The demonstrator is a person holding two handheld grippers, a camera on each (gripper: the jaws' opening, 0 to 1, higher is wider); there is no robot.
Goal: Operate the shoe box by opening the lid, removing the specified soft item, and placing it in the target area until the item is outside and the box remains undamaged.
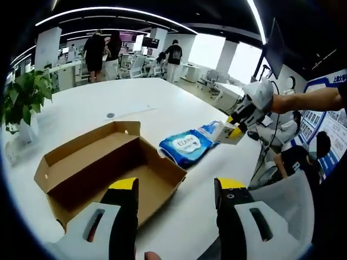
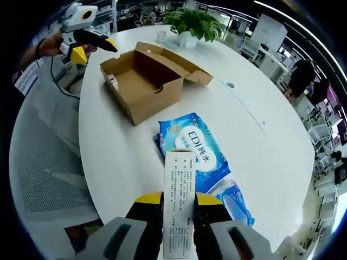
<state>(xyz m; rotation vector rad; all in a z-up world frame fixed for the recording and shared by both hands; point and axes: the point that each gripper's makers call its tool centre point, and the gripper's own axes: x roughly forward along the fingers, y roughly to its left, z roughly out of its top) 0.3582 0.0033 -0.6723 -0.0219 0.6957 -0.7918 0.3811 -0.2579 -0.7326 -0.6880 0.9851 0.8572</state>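
In the left gripper view, the left gripper hangs with its yellow-tipped jaws spread wide and nothing between them, just over the near edge of the open shoe box. The box lies on the white table, lid flap folded back on the side away from the blue wipes pack, which lies flat just beyond the box's far corner. Past the pack, the right gripper comes in from the right, clamped on a small white carton. A potted plant stands well beyond the box (at the table's edge).

In the right gripper view, the right gripper has its jaws pressed against the sides of the narrow white carton, printed face up, held over the near end of the wipes pack. A second blue packet lies partly under that pack. The shoe box sits apart beyond the pack, open, with a small item in its far corner that I cannot identify. The left gripper hovers past the box's far side; the plant stands behind the box.
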